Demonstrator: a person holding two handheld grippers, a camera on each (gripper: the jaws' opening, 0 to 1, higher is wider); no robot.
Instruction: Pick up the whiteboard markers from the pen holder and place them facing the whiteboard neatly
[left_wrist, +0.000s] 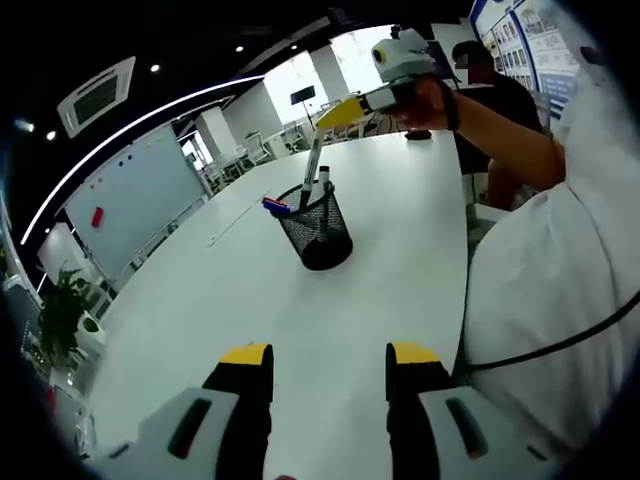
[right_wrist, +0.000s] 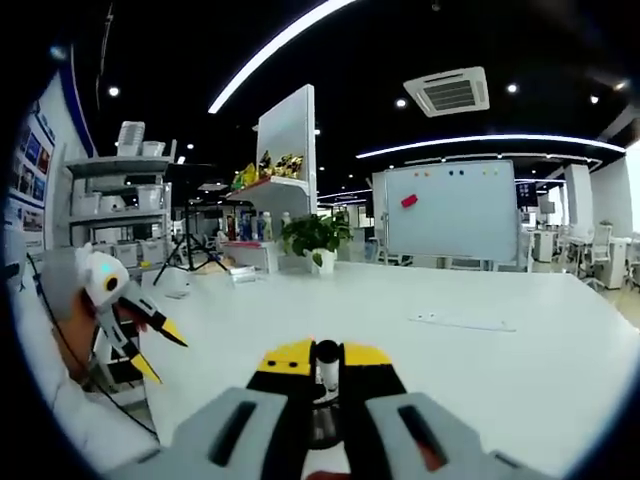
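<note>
A black mesh pen holder (left_wrist: 318, 232) stands on the white table (left_wrist: 240, 300) ahead of my left gripper (left_wrist: 330, 353), which hovers open and holds nothing. Two markers stay in the holder: a dark one (left_wrist: 325, 186) upright and a blue-and-red one (left_wrist: 274, 206) leaning over the left rim. My right gripper (left_wrist: 336, 114) comes in from above, shut on the top of a grey marker (left_wrist: 312, 168) whose lower end is still at the holder's mouth. In the right gripper view that marker (right_wrist: 325, 378) sits between the shut jaws of my right gripper (right_wrist: 327, 356). The whiteboard (right_wrist: 455, 210) stands beyond the table.
The whiteboard (left_wrist: 140, 195) is far left across the table. A potted plant (right_wrist: 315, 240) and shelves (right_wrist: 130, 200) stand behind the table's far edge. My left gripper (right_wrist: 160, 352) shows at the left, open. A person's white sleeve (left_wrist: 540, 300) borders the table's right side.
</note>
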